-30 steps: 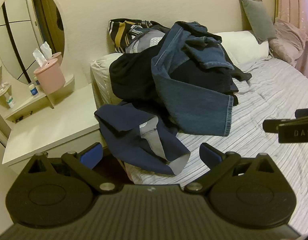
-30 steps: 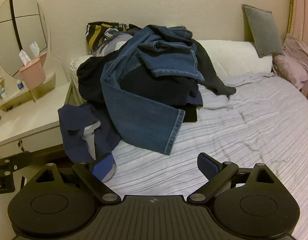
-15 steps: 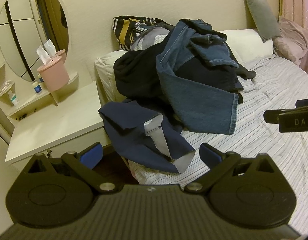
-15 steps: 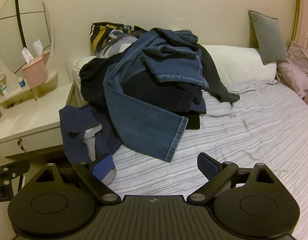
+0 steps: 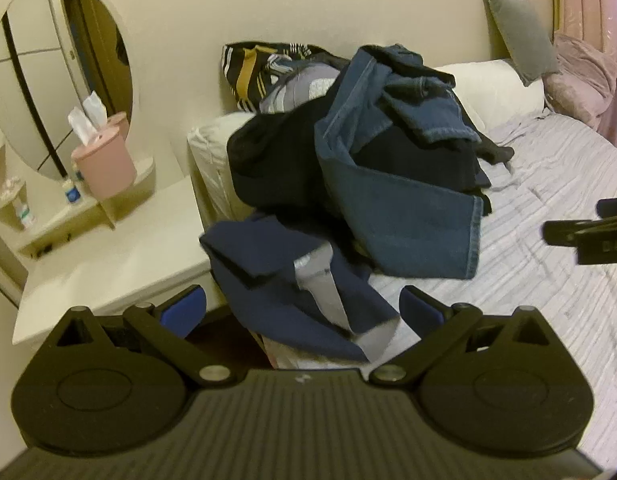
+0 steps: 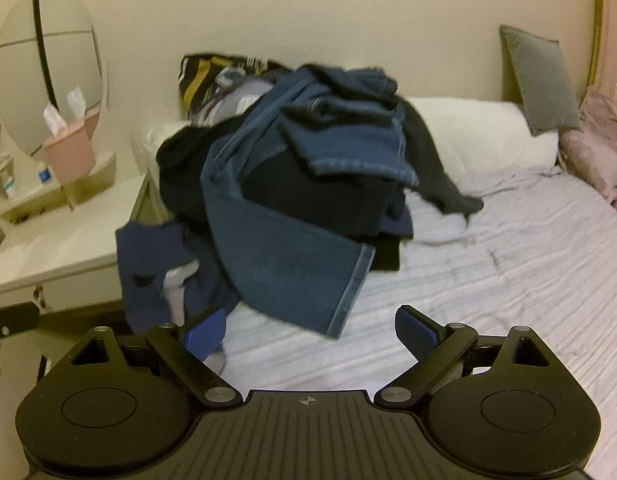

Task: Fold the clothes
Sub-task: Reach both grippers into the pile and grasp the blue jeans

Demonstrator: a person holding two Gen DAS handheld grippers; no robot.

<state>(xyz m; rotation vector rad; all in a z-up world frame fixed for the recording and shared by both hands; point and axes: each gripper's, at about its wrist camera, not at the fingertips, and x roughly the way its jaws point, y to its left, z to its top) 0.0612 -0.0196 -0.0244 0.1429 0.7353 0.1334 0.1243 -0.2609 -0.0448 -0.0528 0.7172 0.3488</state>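
both claws, left gripper [image 5: 302, 308] and right gripper [image 6: 310, 330], hover level with jaws spread and holding nothing, facing the pile of clothes [image 6: 300, 184] heaped on the bed [image 6: 508, 272] beside the wall.

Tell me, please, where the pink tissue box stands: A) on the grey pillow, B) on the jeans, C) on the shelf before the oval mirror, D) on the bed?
C: the tissue box stands on the shelf before the mirror.
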